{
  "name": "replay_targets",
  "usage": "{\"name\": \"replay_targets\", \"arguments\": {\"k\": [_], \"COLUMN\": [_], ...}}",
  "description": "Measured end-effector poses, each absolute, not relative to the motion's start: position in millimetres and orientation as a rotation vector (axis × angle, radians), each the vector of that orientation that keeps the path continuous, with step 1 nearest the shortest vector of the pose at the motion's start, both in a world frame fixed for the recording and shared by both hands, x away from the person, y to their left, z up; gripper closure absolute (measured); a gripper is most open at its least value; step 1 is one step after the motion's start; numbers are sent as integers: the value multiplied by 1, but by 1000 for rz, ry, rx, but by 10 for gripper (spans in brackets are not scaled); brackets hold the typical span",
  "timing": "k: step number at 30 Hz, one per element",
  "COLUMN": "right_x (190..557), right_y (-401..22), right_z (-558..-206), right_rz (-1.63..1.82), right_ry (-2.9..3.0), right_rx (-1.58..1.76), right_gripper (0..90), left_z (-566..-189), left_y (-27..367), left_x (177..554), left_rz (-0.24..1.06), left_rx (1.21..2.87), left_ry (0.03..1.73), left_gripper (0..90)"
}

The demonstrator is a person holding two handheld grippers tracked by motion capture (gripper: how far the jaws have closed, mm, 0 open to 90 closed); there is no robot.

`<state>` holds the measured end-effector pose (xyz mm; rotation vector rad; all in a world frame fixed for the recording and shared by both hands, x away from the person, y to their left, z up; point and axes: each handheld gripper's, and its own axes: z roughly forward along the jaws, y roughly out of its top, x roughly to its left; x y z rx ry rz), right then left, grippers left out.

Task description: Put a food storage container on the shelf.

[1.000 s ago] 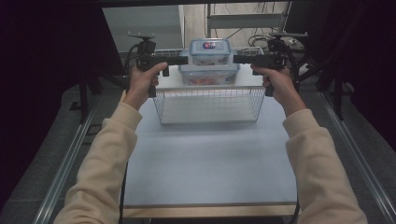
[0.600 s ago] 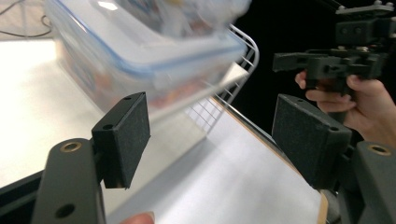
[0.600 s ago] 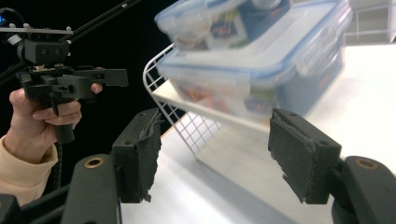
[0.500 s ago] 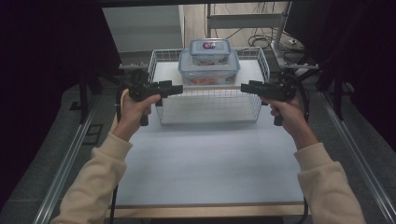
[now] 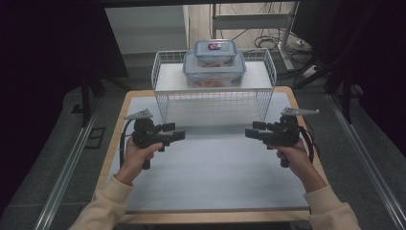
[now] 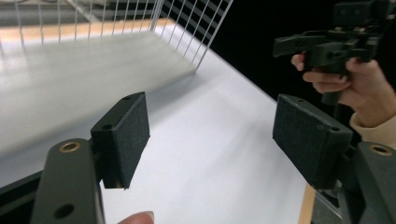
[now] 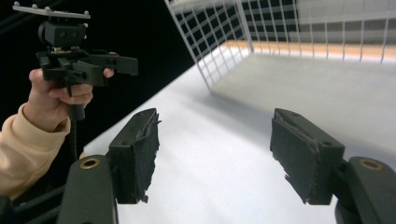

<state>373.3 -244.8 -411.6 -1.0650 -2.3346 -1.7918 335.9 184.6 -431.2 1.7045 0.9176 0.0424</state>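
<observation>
From the high view, the left gripper (image 5: 181, 135) and the right gripper (image 5: 249, 132) hung above the white table (image 5: 210, 177), facing each other across its middle and well apart. Each was held in one hand, and nothing lay between either pair of jaws. Behind them stood a white wire basket (image 5: 213, 103) at the far end of the table. On its top sat a large clear container (image 5: 214, 72) with a blue-rimmed lid, and a small container (image 5: 215, 50) of the same kind was stacked on it. The small lid carried a label with red and blue on it, too small to read.

In the left gripper view, the left gripper (image 6: 212, 135) had its two black pads standing wide apart, empty, with only bare table beneath. A corner of the basket (image 6: 187, 28) rose at the top, and the right gripper (image 6: 285, 46) showed farther off in the person's hand.

In the right gripper view, the right gripper (image 7: 215, 149) was likewise spread wide and held nothing; its pads looked frayed at the edges. The basket (image 7: 224, 32) stood ahead, and the left gripper (image 7: 128, 63) showed at the upper left.
</observation>
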Motion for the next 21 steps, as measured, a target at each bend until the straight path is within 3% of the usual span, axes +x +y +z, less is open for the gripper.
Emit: {"name": "replay_targets", "arguments": {"k": [10, 21], "right_x": [361, 361], "right_y": [-248, -241], "right_z": [-453, -457], "right_rz": [-1726, -1742], "right_ry": [-2337, -2377], "right_rx": [-1112, -1074], "right_gripper": [317, 281], "left_z": [-465, -473], "left_y": [185, 191], "left_x": [326, 325], "left_rz": [6, 29], "left_rx": [1735, 1742], "left_ry": [962, 976], "left_gripper": [265, 254]}}
